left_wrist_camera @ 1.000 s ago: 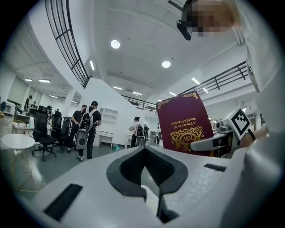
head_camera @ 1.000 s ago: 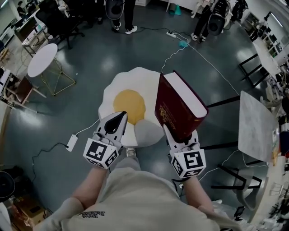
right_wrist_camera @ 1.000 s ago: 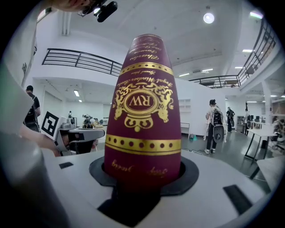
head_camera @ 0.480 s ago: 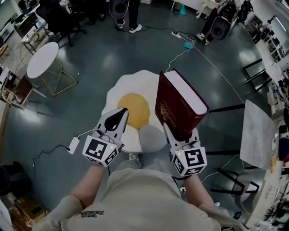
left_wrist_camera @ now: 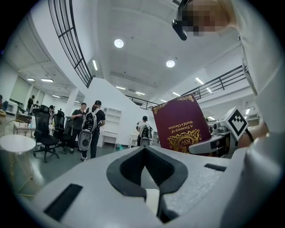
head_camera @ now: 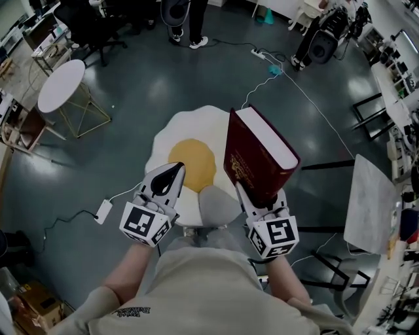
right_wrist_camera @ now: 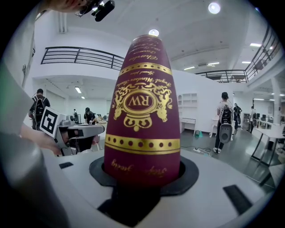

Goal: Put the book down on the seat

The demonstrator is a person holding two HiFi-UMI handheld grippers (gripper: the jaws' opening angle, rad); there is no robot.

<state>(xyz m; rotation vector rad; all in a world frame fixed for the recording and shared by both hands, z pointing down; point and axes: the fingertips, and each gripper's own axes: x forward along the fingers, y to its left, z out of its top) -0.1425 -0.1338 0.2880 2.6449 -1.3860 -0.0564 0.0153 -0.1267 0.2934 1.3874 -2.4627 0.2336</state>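
A thick dark-red book (head_camera: 258, 157) with gold lettering stands upright, spine toward me, in my right gripper (head_camera: 260, 195), which is shut on its lower end. The cover fills the right gripper view as the book (right_wrist_camera: 143, 111) rising from the jaws. Below and ahead on the floor lies the seat (head_camera: 190, 127), a fried-egg-shaped cushion with a yellow yolk (head_camera: 192, 163). My left gripper (head_camera: 171, 171) hovers over the seat's near edge, shut and empty. The left gripper view shows the book (left_wrist_camera: 182, 127) off to its right.
A round white table (head_camera: 62, 85) stands at the left. People (head_camera: 186, 19) stand at the back. Cables (head_camera: 288, 72) and a power adapter (head_camera: 103, 211) lie on the dark floor. A grey slab-topped table (head_camera: 370, 203) and black frames stand on the right.
The seat and floor have slid slightly down and right in the head view. Both grippers and the book keep nearly the same place.
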